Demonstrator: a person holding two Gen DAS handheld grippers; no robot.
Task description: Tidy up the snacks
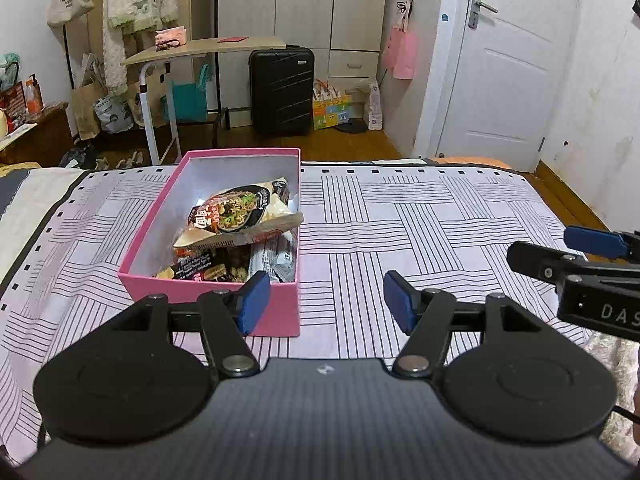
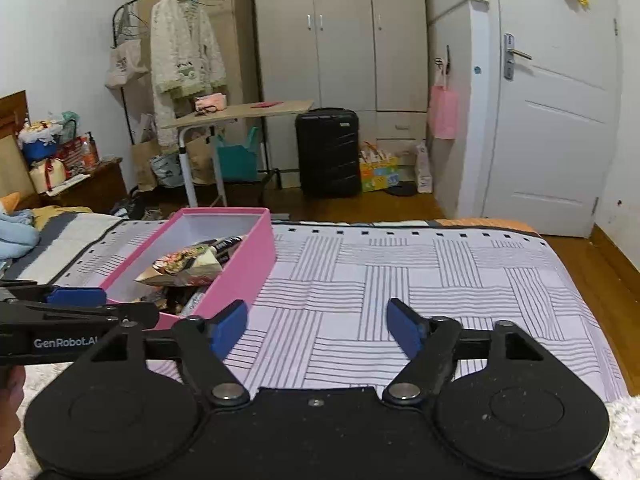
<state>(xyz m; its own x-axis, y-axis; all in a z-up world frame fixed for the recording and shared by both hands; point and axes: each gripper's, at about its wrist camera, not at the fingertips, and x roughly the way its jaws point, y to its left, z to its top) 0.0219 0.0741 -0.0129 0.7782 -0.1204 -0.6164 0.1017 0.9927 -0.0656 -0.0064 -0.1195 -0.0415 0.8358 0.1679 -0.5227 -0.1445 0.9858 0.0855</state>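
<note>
A pink box lies open on the striped bedsheet. Inside it a noodle packet rests tilted on top of darker snack packets. My left gripper is open just in front of the box's near right corner, with nothing between its blue pads. My right gripper is open and empty too, over bare sheet to the right of the box. The right gripper also shows from the side at the right edge of the left wrist view.
Beyond the bed's far edge are a wooden floor, a black suitcase, a small desk, a clothes rack, a wardrobe and a white door. A fluffy white blanket lies at the near edge.
</note>
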